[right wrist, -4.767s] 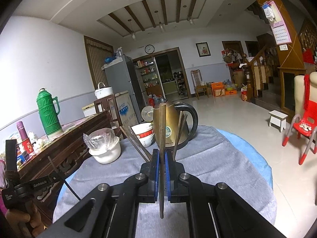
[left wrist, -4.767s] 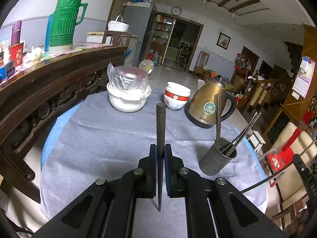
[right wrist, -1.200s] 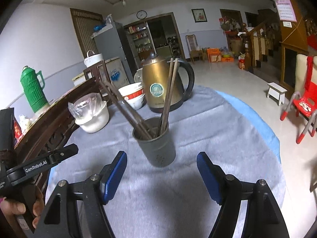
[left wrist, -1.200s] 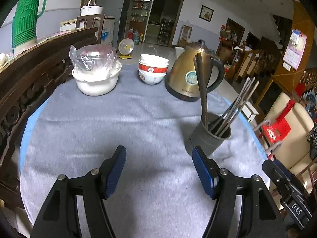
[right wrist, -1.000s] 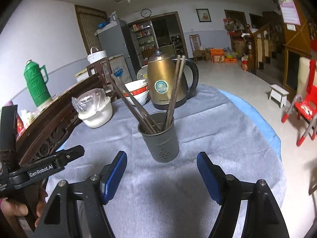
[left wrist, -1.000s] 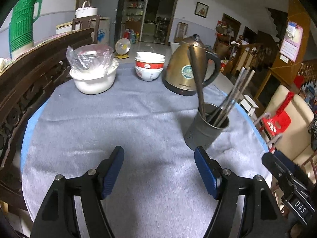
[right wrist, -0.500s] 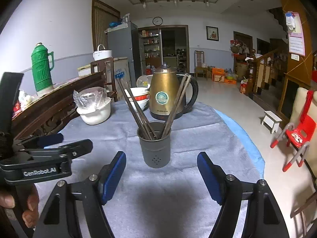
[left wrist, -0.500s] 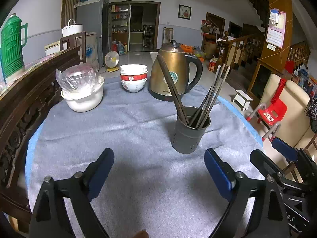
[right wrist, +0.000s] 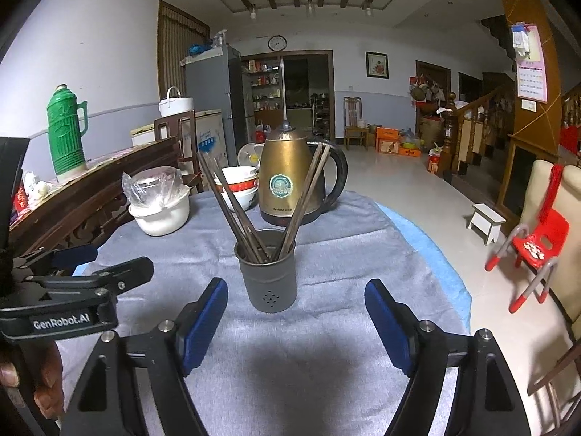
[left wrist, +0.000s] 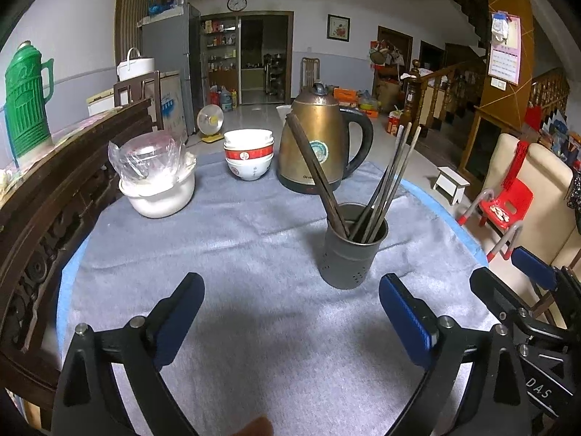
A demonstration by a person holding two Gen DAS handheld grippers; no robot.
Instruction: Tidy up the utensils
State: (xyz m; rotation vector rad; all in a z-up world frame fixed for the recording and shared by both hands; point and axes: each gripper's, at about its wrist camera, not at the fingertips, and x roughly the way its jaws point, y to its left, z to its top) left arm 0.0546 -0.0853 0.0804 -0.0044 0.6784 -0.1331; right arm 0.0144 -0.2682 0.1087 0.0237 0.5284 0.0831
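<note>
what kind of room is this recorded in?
Most likely a home's open living and dining area: a cloth-covered table bearing a brass electric kettle and stacked bowls, a fridge behind, a wooden staircase at right.

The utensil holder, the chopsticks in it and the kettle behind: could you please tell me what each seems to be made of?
Utensil holder: apparently matte grey metal, with small punched holes low on its wall. Chopsticks: the dark brown ones look like wood; the thinner grey ones seem metal, though that is uncertain. Kettle: brushed bronze-toned metal, judging by its dull sheen, with a black handle, probably plastic.
</note>
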